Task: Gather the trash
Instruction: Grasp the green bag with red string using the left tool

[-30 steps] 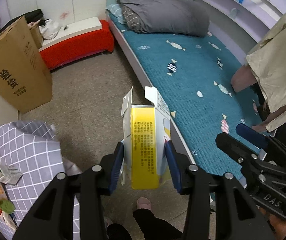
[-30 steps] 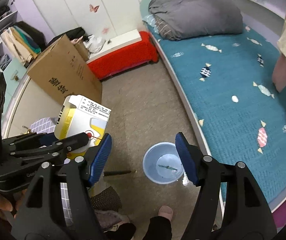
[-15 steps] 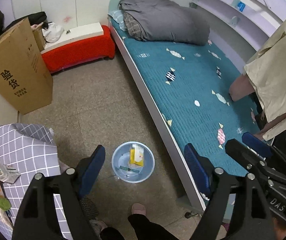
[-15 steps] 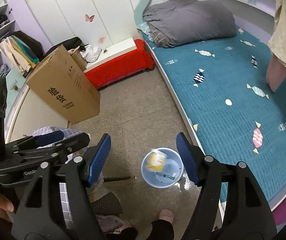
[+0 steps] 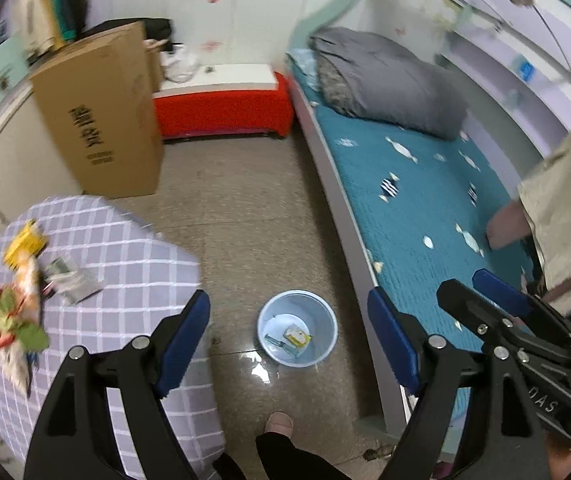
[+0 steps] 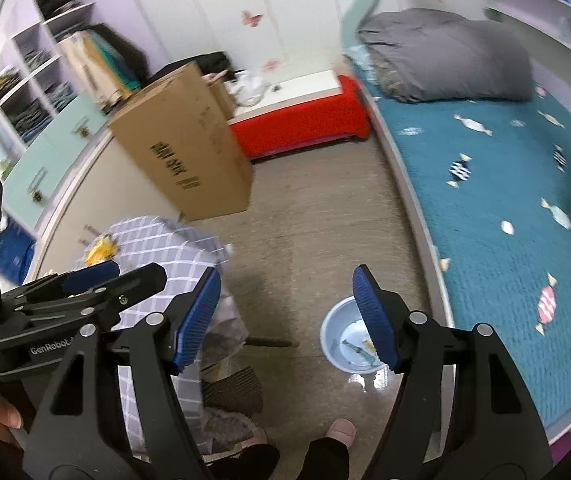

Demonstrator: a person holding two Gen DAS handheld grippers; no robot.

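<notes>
left wrist view: yellow carton (image 5: 296, 336) now lies in the blue bin (image 5: 271, 314), dropped.
left tool (image 5: 288, 334) wide open, empty; right tool (image 6: 285, 316) likewise; wrappers (image 5: 21, 264) remain on the counter (image 5: 133, 256), left of frame.

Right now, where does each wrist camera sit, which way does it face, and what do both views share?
Left wrist: on the left hand-held gripper, looking down at the floor, blue trash bin and checkered table; the right hand-held gripper and a foot show.
Right wrist: on the right hand-held gripper, looking down the same way; the left hand-held gripper shows.
Shared: bin, table, cardboard box, bed.
</notes>
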